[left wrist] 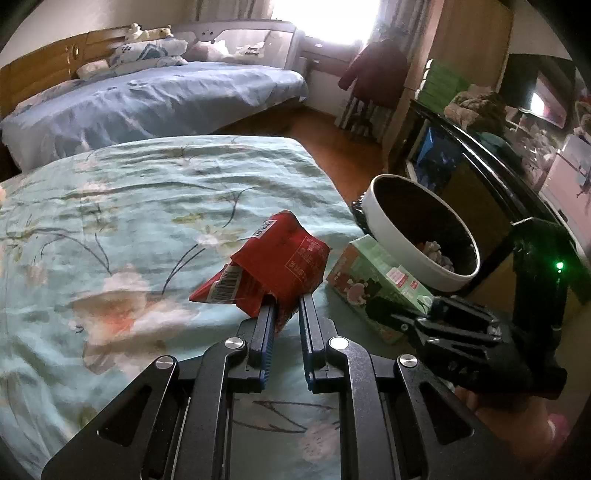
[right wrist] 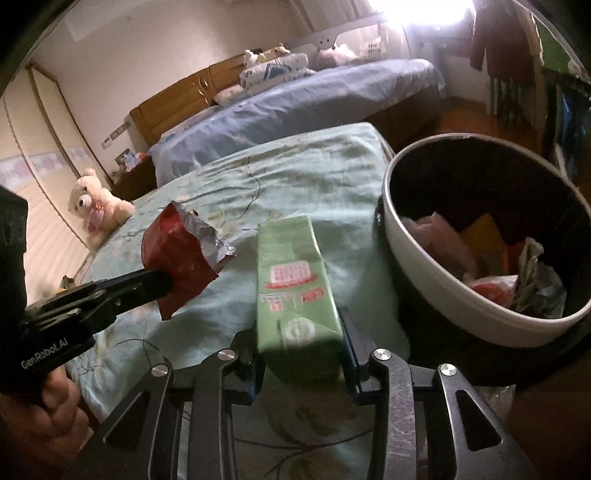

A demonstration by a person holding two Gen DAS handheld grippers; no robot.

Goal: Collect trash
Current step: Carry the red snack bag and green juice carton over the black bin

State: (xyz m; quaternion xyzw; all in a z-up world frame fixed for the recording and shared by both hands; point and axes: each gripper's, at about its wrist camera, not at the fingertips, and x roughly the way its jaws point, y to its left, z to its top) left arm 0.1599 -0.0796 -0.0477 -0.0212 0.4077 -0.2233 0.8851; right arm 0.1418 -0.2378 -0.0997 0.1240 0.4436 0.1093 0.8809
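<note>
The left tool (left wrist: 282, 314) is clamped on the lower edge of a red snack wrapper (left wrist: 273, 266), with its two fingers (left wrist: 266, 325) drawn close together on the foil. The wrapper is held just above the bed with the green floral cover (left wrist: 147, 206), and its torn mouth shows a silver inside in the right wrist view. A hand (right wrist: 44, 402) grips the handle of this tool at the lower left of that view.

The right tool (right wrist: 301, 354) stands around a green carton (right wrist: 295, 288). Its fingers sit at both sides of the carton's near end, but the picture is blurred there, so it seems that the pads touch the carton, though whether they press on it cannot be told. The carton lies long-ways over the edge of the same bed, and points away from the camera.

Just beside the carton, at the right, stands a round trash bin (right wrist: 406, 258) with a white rim and a dark liner. Inside it lie crumpled paper, an orange piece and some plastic.

Farther away, a cream teddy bear (right wrist: 98, 206) sits at the left edge of the bed. Behind it is a second bed with a blue sheet (left wrist: 155, 99) and a wooden headboard (right wrist: 177, 99), under a bright window (left wrist: 325, 18).
</note>
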